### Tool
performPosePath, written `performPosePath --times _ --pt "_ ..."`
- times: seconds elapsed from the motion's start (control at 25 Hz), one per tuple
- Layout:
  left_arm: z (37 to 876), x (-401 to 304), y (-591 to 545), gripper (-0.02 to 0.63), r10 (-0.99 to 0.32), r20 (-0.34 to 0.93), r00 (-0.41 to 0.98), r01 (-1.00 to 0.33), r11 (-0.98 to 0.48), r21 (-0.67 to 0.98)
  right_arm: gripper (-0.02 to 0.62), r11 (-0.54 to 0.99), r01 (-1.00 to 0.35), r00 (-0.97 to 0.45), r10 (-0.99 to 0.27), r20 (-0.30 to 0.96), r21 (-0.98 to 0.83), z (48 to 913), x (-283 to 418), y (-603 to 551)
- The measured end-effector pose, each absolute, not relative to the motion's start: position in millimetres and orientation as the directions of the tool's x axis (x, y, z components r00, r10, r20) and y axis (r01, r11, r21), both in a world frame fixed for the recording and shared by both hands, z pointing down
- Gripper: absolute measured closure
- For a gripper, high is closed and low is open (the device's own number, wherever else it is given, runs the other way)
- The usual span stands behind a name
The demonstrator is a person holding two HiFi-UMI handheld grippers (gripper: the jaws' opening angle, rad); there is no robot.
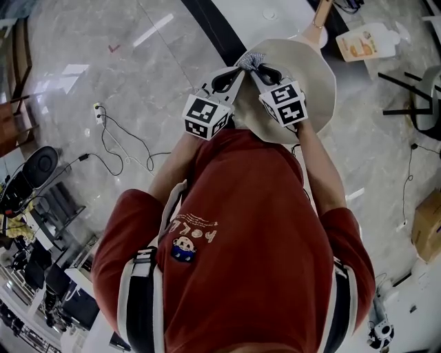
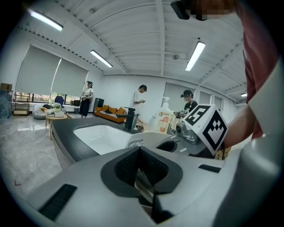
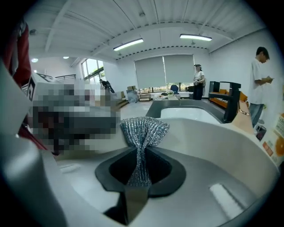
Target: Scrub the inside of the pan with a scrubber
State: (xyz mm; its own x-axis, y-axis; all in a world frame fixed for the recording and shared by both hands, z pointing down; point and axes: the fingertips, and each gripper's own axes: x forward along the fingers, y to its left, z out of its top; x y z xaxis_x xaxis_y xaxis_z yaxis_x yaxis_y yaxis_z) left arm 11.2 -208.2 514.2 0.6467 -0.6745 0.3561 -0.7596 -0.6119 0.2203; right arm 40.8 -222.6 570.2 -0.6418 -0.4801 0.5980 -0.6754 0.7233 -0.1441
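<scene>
Red shirt (image 1: 255,241) of the person fills the lower part of the head view, with both forearms reaching forward over a pale marble floor (image 1: 151,76). At far left a thin black cable (image 1: 120,141) trails across that floor. Next comes the left gripper (image 1: 234,72), its marker cube (image 1: 205,116) just above the shirt. In its own view the left gripper (image 2: 141,170) has its jaws pressed together on a thin shiny edge, which appears to be the rim of the pan (image 1: 310,69). Just to the right, the silver mesh scrubber (image 1: 251,62) sits at the pan's near-left edge, between the two gripper tips. The right gripper (image 1: 258,72) lies over the pan's cream inside, its cube (image 1: 286,102) beside the other one. The right gripper view shows the right gripper (image 3: 138,173) with its jaws clamped on the pinched middle of the scrubber (image 3: 144,131), whose mesh fans out above them, with the curved inner wall of the pan (image 3: 222,142) just beyond. The pan is held up off the floor, and its wooden handle (image 1: 320,15) points away from the person. Further right a pale bottle (image 1: 365,41) lies beside the handle. Beyond the pan, the right gripper view shows a white sink (image 3: 195,113) with a black faucet (image 3: 229,101).
</scene>
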Motion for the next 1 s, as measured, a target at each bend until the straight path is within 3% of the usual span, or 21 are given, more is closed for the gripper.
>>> performPosePath --times 0.4,0.64,1.0 --pt "505.1 11.5 -208.3 0.600 -0.665 0.303 0.682 -0.731 -0.609 0.308 0.522 0.811 -0.544 -0.720 -0.318 0.616 -0.217 573.5 26.6 -187.2" --pt "503.4 10.6 -206.3 0.600 -0.672 0.295 0.680 -0.733 -0.601 0.320 0.522 0.854 -0.421 -0.767 -0.155 0.623 -0.306 575.4 24.5 -155.3" --pt "511.7 13.4 -206.4 0.600 -0.687 0.345 0.640 -0.768 -0.580 0.270 0.520 0.908 -0.247 -0.733 0.052 0.678 -0.337 578.3 35.0 -116.8"
